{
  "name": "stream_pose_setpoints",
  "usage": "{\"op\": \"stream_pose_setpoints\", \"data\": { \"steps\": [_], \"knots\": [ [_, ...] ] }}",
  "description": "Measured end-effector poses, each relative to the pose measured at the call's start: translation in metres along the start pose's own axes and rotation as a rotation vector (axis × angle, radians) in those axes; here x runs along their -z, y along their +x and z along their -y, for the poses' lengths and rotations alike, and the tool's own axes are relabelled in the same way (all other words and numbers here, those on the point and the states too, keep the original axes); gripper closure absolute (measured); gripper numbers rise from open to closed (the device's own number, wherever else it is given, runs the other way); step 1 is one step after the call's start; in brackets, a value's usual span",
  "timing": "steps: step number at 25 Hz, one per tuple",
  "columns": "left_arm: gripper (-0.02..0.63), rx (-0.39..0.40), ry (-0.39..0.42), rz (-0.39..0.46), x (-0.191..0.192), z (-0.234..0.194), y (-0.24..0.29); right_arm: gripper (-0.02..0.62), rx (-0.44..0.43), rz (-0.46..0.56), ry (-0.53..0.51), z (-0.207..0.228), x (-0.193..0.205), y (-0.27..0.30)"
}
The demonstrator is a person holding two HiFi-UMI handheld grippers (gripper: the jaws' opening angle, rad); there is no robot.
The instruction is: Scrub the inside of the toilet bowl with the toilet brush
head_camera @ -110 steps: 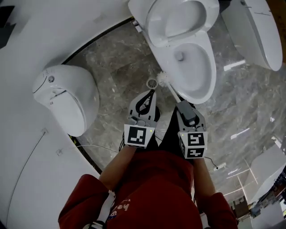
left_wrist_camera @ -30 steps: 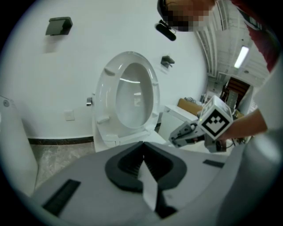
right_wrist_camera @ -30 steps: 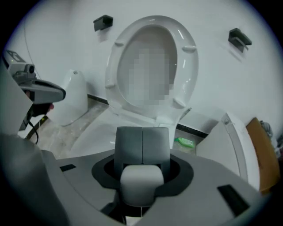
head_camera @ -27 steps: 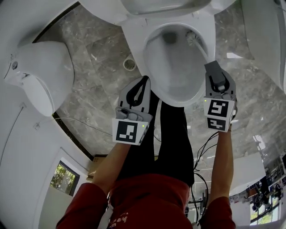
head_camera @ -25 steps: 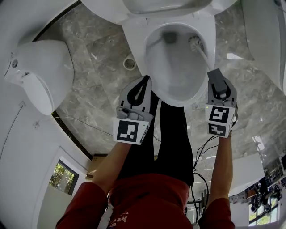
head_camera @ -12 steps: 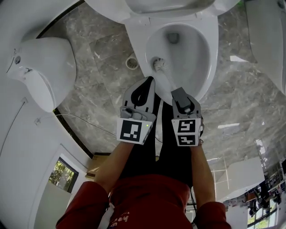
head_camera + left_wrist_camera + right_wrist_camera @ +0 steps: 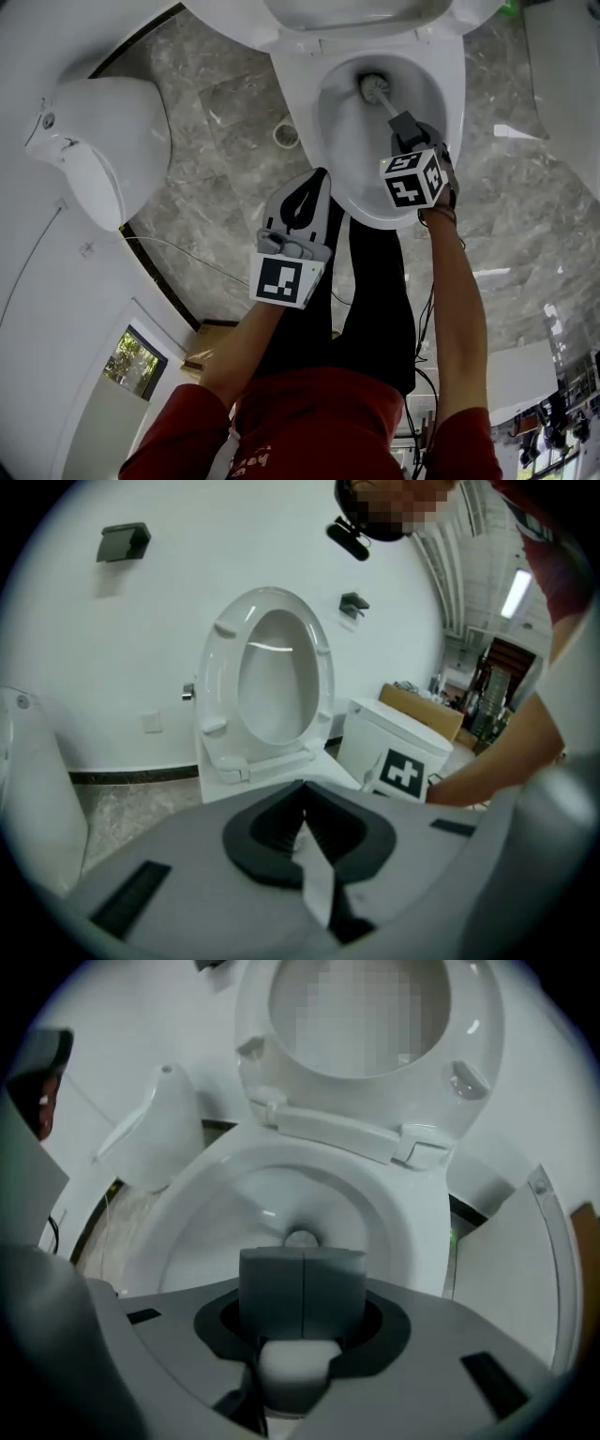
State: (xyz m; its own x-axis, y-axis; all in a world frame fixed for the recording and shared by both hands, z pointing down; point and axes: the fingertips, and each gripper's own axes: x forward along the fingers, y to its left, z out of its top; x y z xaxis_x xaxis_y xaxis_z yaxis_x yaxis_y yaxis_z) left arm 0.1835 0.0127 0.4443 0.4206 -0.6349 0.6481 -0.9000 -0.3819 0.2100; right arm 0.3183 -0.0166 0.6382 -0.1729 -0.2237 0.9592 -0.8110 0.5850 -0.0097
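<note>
The white toilet bowl [image 7: 441, 103] stands open at the top of the head view, with its seat [image 7: 267, 667] raised against the wall. My right gripper [image 7: 405, 124] reaches steeply down into the bowl, shut on the handle of the toilet brush. The brush head [image 7: 374, 87] sits low at the far end of the bowl, near the drain. In the right gripper view the closed jaws [image 7: 302, 1283] pinch the white handle [image 7: 298, 1365], and the brush head [image 7: 301, 1238] shows just beyond them. My left gripper [image 7: 322, 175] hovers outside the bowl's near left rim, shut and holding nothing [image 7: 302, 808].
A second white fixture [image 7: 103, 141] stands at the left and another [image 7: 572, 56] at the right edge. A small round ring [image 7: 286, 136] lies on the grey marble floor left of the bowl. A thin cable [image 7: 187, 248] crosses the floor. The person's legs stand before the bowl.
The right gripper has swept the brush from the bowl's right side across to its near left wall, then on to the far end near the drain, and sunk lower. The left gripper barely moved.
</note>
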Motion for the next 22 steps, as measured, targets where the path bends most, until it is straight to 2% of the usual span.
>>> {"op": "stream_pose_setpoints", "data": {
  "steps": [2,5,7,10,13,16,19,22],
  "knots": [
    [0.606,-0.018,-0.007,0.001,0.001,-0.001,-0.002,0.44,-0.005,-0.026,-0.02,-0.005,0.019,-0.002],
    [0.606,-0.049,-0.021,0.004,0.004,0.0,-0.01,0.44,-0.055,-0.017,0.139,-0.017,0.047,-0.032],
    [0.606,-0.068,-0.026,0.01,0.003,0.002,-0.016,0.44,-0.096,-0.027,0.21,-0.027,0.069,-0.06],
    [0.606,-0.097,-0.039,0.031,-0.004,0.009,-0.027,0.44,-0.142,-0.063,0.23,-0.042,0.102,-0.103],
    [0.606,-0.124,-0.058,0.086,-0.019,0.016,-0.043,0.44,-0.168,-0.066,0.242,-0.044,0.117,-0.146],
    [0.606,-0.151,-0.064,0.159,-0.037,0.014,-0.067,0.44,-0.153,0.001,0.255,-0.042,0.104,-0.192],
    [0.606,-0.19,-0.081,0.152,-0.046,0.002,-0.101,0.44,-0.147,0.102,0.235,-0.046,0.068,-0.24],
    [0.606,-0.25,-0.08,0.148,-0.049,-0.021,-0.137,0.44,-0.168,0.183,0.167,-0.065,0.024,-0.277]
  ]
}}
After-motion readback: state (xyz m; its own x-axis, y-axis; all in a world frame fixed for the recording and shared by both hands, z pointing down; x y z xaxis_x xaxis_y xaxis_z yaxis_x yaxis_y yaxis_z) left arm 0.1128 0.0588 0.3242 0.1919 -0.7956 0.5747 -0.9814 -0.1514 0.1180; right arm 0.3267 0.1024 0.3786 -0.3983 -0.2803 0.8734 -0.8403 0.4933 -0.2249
